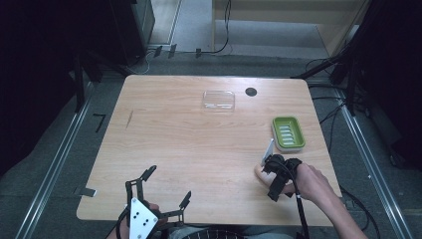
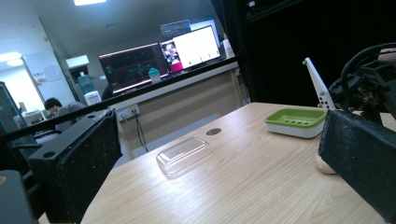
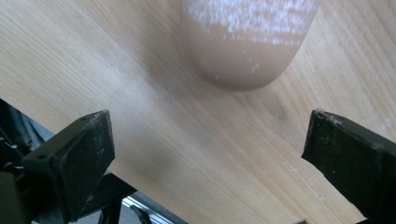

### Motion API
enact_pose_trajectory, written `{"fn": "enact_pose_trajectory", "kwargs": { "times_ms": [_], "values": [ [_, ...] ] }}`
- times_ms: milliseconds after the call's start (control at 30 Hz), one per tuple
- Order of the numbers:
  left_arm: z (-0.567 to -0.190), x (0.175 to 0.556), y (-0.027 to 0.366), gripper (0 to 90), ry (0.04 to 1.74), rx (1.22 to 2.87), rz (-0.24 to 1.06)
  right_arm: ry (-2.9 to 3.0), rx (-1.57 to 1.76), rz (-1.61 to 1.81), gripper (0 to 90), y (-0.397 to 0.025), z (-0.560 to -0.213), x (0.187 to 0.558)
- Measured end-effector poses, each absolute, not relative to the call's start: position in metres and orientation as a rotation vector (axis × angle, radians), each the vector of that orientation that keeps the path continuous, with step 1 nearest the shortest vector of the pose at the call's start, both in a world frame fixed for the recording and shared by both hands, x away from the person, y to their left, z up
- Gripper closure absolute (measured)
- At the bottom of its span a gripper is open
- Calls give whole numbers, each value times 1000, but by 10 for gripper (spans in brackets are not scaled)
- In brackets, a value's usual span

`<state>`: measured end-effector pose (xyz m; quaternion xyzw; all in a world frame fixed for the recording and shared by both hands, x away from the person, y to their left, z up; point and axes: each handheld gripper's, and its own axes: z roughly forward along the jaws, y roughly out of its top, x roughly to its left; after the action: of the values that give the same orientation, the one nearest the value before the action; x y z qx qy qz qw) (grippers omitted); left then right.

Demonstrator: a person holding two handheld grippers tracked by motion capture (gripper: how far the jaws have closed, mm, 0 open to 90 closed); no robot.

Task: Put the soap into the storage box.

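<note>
High view: right gripper (image 1: 275, 175) tilts down over the tan soap (image 1: 261, 172), jaws apart; left gripper (image 1: 166, 186) gapes at the wooden table's (image 1: 189, 144) near edge

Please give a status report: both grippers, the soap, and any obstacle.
Right gripper open, jaws just short of the soap bar, which lies on the table. Left gripper open, holding nothing. Green soap dish beyond; nothing between.

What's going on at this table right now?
A person works with a gripper in each hand. The right gripper hangs open just over a tan bar of soap lying on the wooden table, not yet gripping it. The left gripper waits open at the near edge. A green soap dish and a clear lid sit farther back.
</note>
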<state>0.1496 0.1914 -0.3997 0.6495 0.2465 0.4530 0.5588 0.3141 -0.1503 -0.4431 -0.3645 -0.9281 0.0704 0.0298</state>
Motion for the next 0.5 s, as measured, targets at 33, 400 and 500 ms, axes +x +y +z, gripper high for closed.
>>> {"fn": "enact_pose_trajectory", "kwargs": {
  "times_ms": [33,400,500],
  "values": [
    [-400,150,191,0,582,1531,1068,-2861,-1124,217,18,-150,-443,314],
    [-400,149,192,0,583,1529,1066,-2859,-1139,162,8,-139,-442,326],
    [-400,150,192,0,584,1528,1066,-2856,-1145,148,3,-138,-443,329]
  ]
}}
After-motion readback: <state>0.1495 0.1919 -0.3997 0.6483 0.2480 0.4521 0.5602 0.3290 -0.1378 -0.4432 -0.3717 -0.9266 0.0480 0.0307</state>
